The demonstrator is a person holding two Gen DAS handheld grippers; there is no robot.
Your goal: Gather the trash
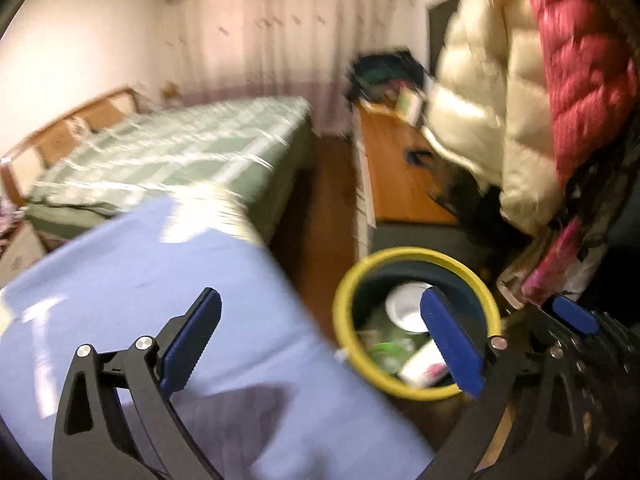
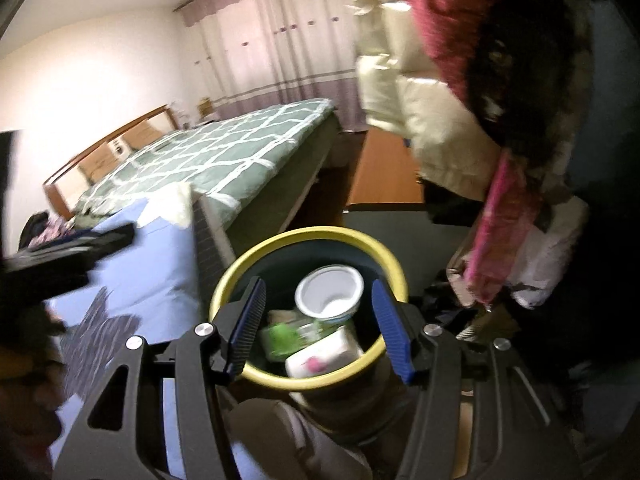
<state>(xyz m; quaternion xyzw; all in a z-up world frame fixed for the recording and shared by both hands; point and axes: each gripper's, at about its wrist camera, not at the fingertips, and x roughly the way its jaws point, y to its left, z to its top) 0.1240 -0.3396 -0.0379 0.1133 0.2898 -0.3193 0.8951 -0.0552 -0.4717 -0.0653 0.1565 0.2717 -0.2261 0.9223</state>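
A bed (image 2: 208,152) with a green, white-checked cover was seen across the room, and a pale blue sheet (image 1: 168,280) lay in the foreground to the left. Cream and red quilted jackets (image 1: 516,92) hung at the right, above a wooden surface (image 1: 396,176).

On the floor between sheet and jackets stood a dark round trash bin (image 2: 308,240) with a yellow rim. The collected trash was found inside it: a white plastic cup (image 2: 330,292) lying open-mouthed at the top, a green packet (image 2: 282,338) below it to the left, and a white wrapper with pink print (image 2: 324,356) against the near wall.

The left tool (image 1: 320,344) was seen with its blue-padded jaws spread wide and nothing between them, beside and partly over the bin. The right tool (image 2: 318,326) was held directly above the bin's mouth, its jaws apart and gripping nothing.
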